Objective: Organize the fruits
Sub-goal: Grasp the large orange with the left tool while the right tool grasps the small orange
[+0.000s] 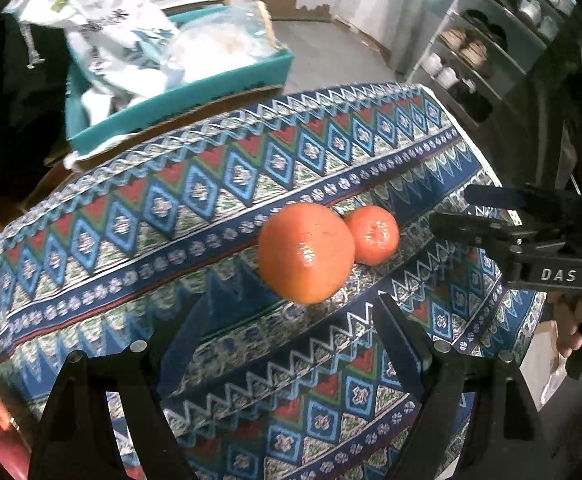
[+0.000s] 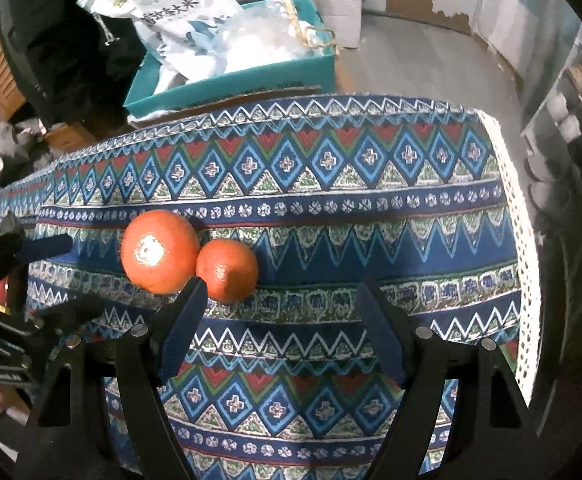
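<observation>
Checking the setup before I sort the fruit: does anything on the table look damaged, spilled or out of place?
Nothing is spilled. The only odd mark is a pale patch on the larger orange. It touches the smaller orange on the patterned tablecloth. Both look whole.

left gripper (image 1: 295,332): jaws spread, empty | right gripper (image 2: 281,312): jaws spread, empty
</observation>
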Motion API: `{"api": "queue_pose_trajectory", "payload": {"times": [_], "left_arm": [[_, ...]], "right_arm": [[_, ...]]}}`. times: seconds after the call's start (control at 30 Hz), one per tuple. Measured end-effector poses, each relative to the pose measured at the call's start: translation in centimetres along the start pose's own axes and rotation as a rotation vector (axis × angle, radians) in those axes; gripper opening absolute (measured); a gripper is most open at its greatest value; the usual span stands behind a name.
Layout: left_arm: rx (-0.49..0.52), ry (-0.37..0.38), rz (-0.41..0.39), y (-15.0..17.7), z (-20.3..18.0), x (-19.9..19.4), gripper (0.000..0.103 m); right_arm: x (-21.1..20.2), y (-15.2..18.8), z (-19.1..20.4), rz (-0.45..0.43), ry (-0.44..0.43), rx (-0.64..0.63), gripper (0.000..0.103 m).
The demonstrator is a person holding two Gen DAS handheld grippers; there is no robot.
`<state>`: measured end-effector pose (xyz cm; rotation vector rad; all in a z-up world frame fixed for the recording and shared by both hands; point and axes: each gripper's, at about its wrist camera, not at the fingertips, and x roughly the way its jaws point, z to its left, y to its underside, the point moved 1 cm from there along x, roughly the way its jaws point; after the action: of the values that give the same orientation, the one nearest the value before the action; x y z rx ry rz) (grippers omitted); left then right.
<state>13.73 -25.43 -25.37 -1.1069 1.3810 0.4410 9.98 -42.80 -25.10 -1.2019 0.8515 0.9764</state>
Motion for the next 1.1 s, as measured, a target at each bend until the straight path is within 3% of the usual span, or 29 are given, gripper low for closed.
{"api": "queue_pose_trajectory", "payload": {"times": [0.2, 0.4, 0.6, 0.9, 1.03, 1.1], "left_arm": [[-0.01, 0.035, 0.022, -0.5, -0.4, 2.3, 0.085], [0.004, 0.022, 0.047, -0.9, -0.7, 4.1, 0.085], [-0.039, 0.057, 0.038, -1.7, -0.1, 4.9, 0.085], [-0.018, 0.082, 0.03, -2.4, -0.3, 5.7, 0.085], [-0.013, 0.102, -0.003, -2.4, -0.2, 5.2, 0.068], [-0.015, 0.109, -0.003, -2.3, 0.1, 5.0, 0.068]], "right_arm": [[-0.1, 0.3, -0.9, -0.005, 0.002, 0.024, 0.078], [0.4, 0.2, -1.1, 0.001, 0.001, 0.035, 0.078], [0.9, 0.1, -1.2, 0.01, -0.014, 0.038, 0.078], [1.5, -0.1, -1.8, 0.018, -0.005, 0.06, 0.078], [1.6, -0.1, -1.7, 0.021, -0.006, 0.059, 0.078], [1.7, -0.1, -1.5, 0.02, -0.007, 0.053, 0.078]]}}
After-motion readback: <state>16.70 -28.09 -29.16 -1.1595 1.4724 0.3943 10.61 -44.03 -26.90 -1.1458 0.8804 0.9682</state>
